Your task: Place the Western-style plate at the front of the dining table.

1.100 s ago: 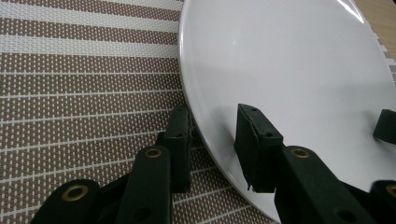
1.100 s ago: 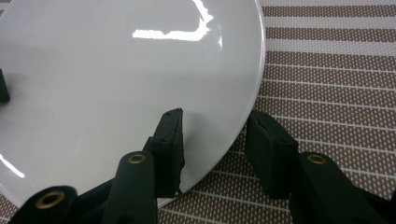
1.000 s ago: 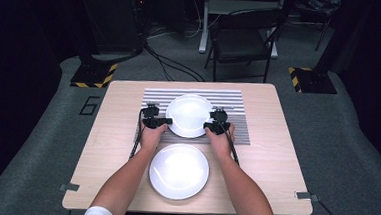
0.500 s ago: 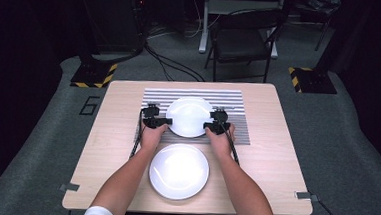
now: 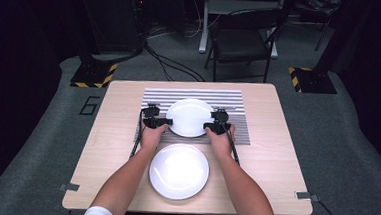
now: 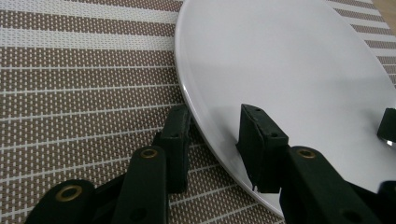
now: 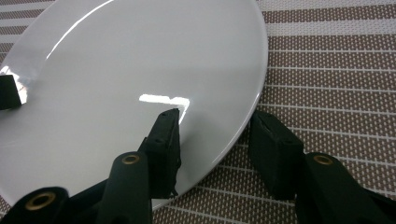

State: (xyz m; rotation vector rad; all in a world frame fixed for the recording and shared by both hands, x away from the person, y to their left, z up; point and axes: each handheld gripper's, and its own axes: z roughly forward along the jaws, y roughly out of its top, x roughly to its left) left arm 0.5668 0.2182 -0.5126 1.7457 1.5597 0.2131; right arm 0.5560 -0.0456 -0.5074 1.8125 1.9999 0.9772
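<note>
Both jaws have just been loosening around the glossy white plate (image 5: 189, 117), rim between them.

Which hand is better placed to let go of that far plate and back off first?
Neither clearly. The left gripper and right gripper each straddle an opposite rim of the far plate on the striped mat, jaws just opening; maybe both together.

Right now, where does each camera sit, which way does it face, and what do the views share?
High view: above the person's side of the table, looking forward and down; both forearms, left hand-held gripper, right hand-held gripper.
Left gripper view: on the left hand-held gripper, along its jaws straddling the far plate's rim, slightly apart.
Right gripper view: likewise on the right hand-held gripper, at the opposite rim.
Shared: far plate on the striped mat.
</note>
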